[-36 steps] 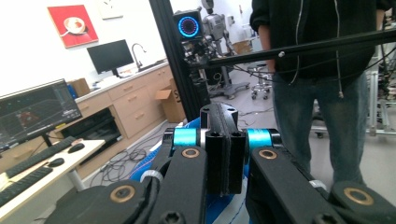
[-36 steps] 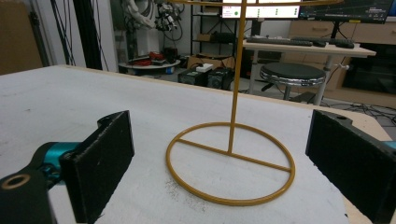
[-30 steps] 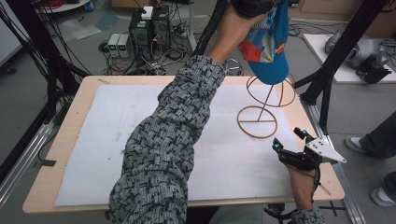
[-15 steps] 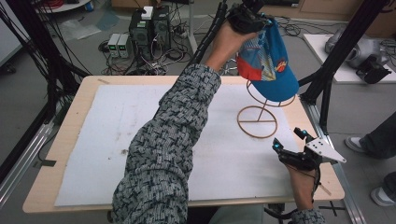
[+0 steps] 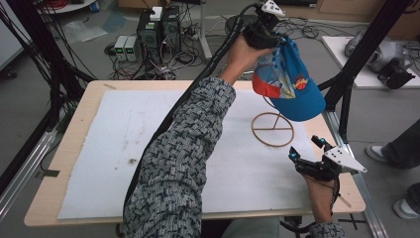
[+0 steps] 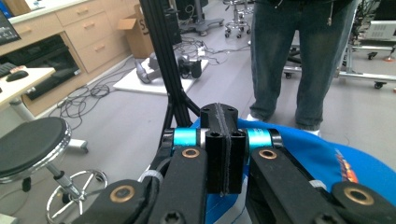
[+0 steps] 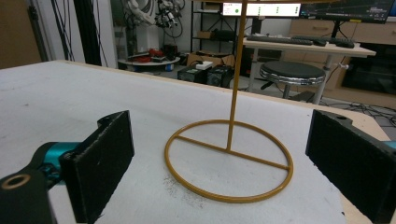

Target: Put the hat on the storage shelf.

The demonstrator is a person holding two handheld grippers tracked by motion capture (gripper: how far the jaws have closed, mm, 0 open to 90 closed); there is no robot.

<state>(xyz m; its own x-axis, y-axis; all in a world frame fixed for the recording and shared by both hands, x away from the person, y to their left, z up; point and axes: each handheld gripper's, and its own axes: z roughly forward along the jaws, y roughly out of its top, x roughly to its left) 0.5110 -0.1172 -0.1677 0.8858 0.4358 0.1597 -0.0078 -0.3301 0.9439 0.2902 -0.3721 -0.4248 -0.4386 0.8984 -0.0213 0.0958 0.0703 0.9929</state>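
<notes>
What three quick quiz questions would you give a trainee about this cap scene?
1. True or false: the left gripper is clamped on the blue fabric baseball cap.
2. What stands under the cap?
A. gold wire stand with a ring base
B. glass bottle
C. wooden box
3. Fill in: the right gripper has its fingers ____.

Key: 1 true; 2 A; 3 open, with nothing between them.

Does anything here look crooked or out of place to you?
The blue cap sits lopsided: it hangs tilted over the top of the gold wire stand, pinched at its back edge by the left claw, not settled squarely. There's a small dark smudge on the white mat. Otherwise nothing looks spilled or broken.
</notes>
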